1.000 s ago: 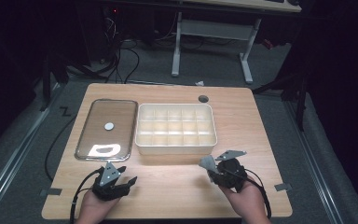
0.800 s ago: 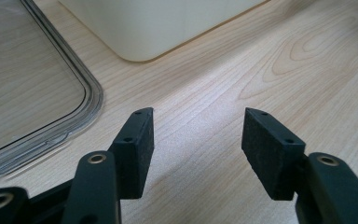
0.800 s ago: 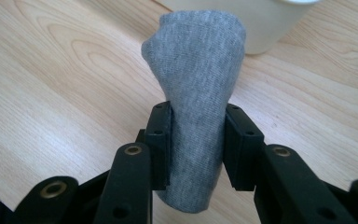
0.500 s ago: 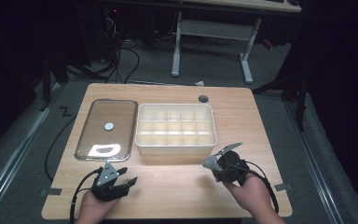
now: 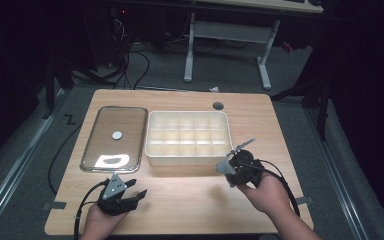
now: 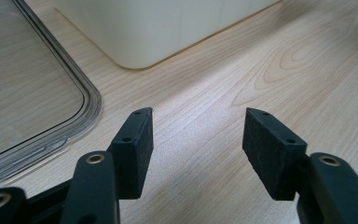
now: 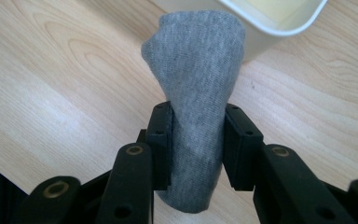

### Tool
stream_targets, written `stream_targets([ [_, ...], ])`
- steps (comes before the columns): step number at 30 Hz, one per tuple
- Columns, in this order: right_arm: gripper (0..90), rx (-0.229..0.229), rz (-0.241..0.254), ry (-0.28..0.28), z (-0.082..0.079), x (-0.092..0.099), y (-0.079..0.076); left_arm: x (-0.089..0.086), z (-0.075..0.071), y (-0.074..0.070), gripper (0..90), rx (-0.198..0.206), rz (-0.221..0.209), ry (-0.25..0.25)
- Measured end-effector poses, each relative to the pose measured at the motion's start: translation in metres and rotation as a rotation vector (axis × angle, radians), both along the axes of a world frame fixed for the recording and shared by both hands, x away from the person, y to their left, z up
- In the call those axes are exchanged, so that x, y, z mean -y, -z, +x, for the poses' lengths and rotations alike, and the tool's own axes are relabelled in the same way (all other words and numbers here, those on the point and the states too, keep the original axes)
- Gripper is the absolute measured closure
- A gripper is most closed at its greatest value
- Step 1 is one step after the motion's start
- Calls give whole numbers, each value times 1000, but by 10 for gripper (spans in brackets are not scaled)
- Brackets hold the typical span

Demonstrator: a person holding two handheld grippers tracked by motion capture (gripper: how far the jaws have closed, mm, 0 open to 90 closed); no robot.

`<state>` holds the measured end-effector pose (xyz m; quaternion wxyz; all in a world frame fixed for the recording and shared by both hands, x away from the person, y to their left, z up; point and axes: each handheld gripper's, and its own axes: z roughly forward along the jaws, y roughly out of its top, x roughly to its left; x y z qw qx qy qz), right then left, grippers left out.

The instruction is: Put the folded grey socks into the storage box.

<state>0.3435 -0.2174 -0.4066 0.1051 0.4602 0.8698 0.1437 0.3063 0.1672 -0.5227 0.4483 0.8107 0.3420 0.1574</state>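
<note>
The room is dark all round, with cables on the grey floor and another desk's legs behind, and the light falls on one pale wooden table point(image 5: 180, 200). On it sit a cream plastic organiser tray divided into small square compartments point(image 5: 188, 137) and, just to its left, a clear flat plastic lid with a small round white knob at its middle point(image 5: 114, 138), lying flat on the wood and apart from the tray. Every compartment I can see into looks bare, so I would say the packing has hardly started. The right gripper point(image 7: 193, 140) is the busy one: its two black jaws are pressed in on a rolled grey knitted sock point(image 7: 196, 93), which stands up between them and is pinched about its middle. In the high view that same gripper point(image 5: 237, 167) is held just off the tray's near right corner, over the table rather than over the tray, so the sock is picked up but not yet put anywhere. The left gripper point(image 6: 196, 140) rests near the front edge of the table, below the lid's near corner; its jaws stand wide apart with nothing but bare wood between them. As I judge it, what is left is to carry the sock over the rim, drop it into a compartment, and probably fit the lid afterwards.
</note>
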Motion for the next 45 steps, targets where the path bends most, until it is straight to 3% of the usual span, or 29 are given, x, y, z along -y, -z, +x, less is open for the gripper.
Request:
stream_targets([
  [17,682,2,4,33,41,-5,-25,-2,0,2,436,-10,12,1],
  [20,682,-15,8,41,50,-4,-27,-3,1,3,439,-9,12,1],
  [32,682,-68,-18,34,89,-14,-22,-3,1,2,438,-9,11,6],
  [45,682,-154,-39,81,121,-13,-5,-3,1,4,438,-8,18,12],
])
